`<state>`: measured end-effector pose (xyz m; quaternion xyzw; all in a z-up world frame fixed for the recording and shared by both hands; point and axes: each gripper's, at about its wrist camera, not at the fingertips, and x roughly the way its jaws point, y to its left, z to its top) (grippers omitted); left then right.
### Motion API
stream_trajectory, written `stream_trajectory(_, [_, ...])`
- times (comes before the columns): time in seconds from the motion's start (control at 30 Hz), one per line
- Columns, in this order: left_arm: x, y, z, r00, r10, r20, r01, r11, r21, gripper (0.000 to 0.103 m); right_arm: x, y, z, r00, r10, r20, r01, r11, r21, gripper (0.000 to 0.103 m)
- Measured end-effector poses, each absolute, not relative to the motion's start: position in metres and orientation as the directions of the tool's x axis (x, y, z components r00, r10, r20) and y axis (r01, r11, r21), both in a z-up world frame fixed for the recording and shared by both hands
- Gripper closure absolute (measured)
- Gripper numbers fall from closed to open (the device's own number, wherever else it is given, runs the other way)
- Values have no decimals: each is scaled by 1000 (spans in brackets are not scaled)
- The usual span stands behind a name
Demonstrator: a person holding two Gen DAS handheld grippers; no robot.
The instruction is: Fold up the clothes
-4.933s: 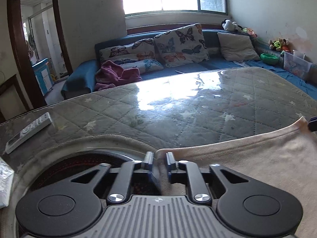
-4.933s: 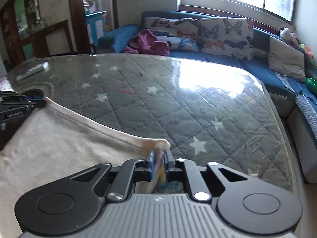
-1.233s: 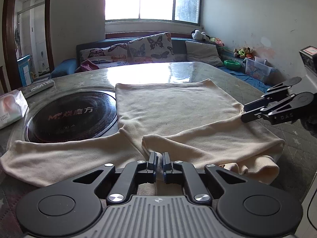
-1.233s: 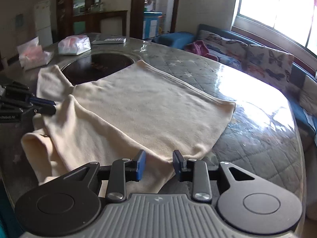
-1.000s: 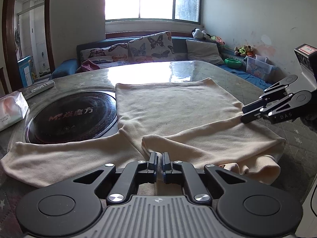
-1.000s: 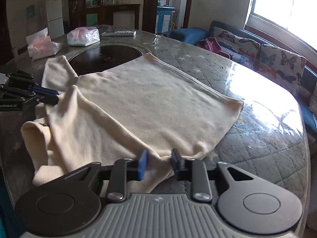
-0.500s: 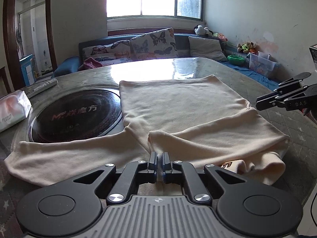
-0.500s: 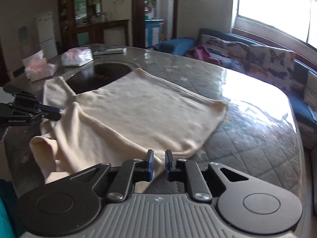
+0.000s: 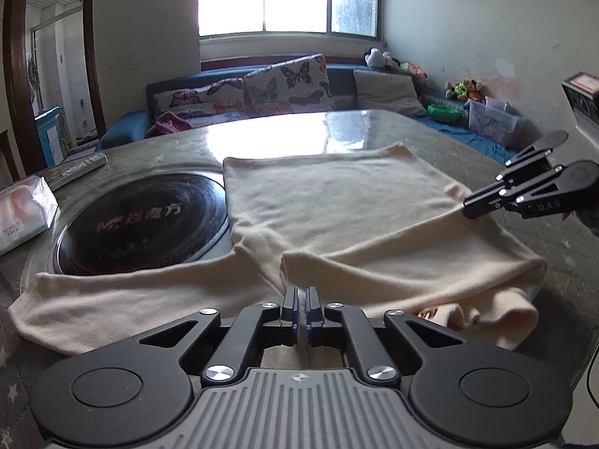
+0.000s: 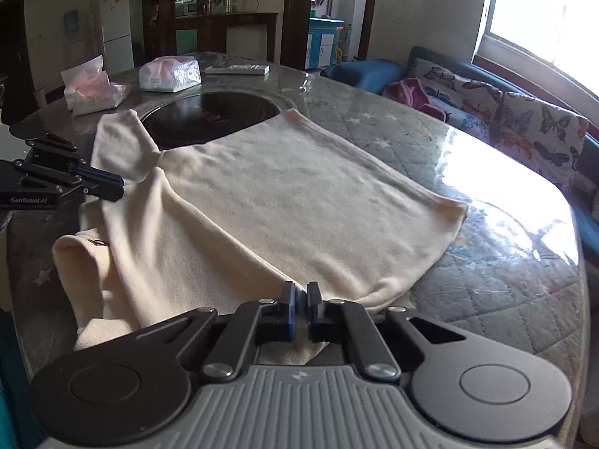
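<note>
Cream sweater (image 9: 337, 202) lies spread on our glass-topped table (image 10: 505, 262), its body flat toward the window, one sleeve (image 9: 123, 295) stretched out past the dark round cooktop (image 9: 142, 220), the other sleeve (image 9: 393, 258) folded across the chest; the near end is bunched in soft rolls at the table edge. Our left gripper (image 9: 301, 308) has its fingers drawn nearly together at the near edge of the cloth, though we cannot tell whether any fabric sits between them; our right gripper (image 10: 298, 308) is likewise narrowed, at the side of the garment where the folded sleeve turns, and again a pinch is not plain.

We judge the fold to be partway, one sleeve in and one out; to do it well we would take a true pinch of a single layer, keep the cloth low and taut between both tools, and lay edges parallel to the body's sides so no wrinkle is trapped; the bunched near end wants smoothing, or it will thicken every later fold.

Beyond the cooktop sit two plastic packs (image 10: 170, 73), seemingly holding pale tissues, and a remote (image 10: 237, 70); a clear bin (image 9: 490, 119) stands by the far wall, its contents too small to tell.
</note>
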<state>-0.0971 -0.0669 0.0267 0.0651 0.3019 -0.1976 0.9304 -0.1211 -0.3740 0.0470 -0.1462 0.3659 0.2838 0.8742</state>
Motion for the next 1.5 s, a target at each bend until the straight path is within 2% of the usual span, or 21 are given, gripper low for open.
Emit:
stream_trajectory(0.17, [-93, -72, 17, 726, -320, -609, 419, 908, 22, 100, -126, -384, 48, 599, 373, -709, -563, 825, -42, 97])
stream_trajectory(0.2, [-94, -72, 20, 726, -320, -609, 422, 906, 26, 96, -128, -386, 48, 604, 369, -706, -555, 831, -40, 95])
stream_trajectory(0.37, [-92, -75, 33, 739, -339, -582, 423, 906, 10, 93, -140, -390, 59, 631, 383, -674, -536, 844, -22, 87])
stream_trajectory(0.57, [-78, -99, 26, 712, -401, -577, 473, 881, -28, 91, -169, -377, 56, 602, 441, -666, -554, 831, 50, 86])
stream_trajectory(0.63, [-75, -101, 16, 697, -387, -604, 470, 883, -25, 91, -179, -374, 47, 589, 441, -677, -551, 832, 63, 86])
stream_trajectory(0.83, [-86, -74, 20, 727, -365, -581, 422, 906, -41, 88, -188, -361, 53, 603, 426, -675, -576, 818, 2, 85])
stream_trajectory(0.93, [-87, -48, 24, 762, -293, -578, 326, 944, -49, 85, -183, -351, 59, 601, 440, -667, -593, 805, -3, 85])
stream_trajectory(1.07, [-85, -8, 24, 797, -152, -584, 158, 987, -40, 74, -164, -318, 61, 552, 508, -661, -651, 758, 39, 84])
stream_trajectory(1.3, [-79, 59, 25, 810, 84, -580, -117, 993, -20, 69, -143, -255, 56, 457, 589, -667, -758, 650, 56, 83])
stream_trajectory(1.5, [-65, 97, 21, 779, 201, -594, -277, 960, -39, 61, -142, -225, 42, 397, 581, -710, -799, 600, 45, 83])
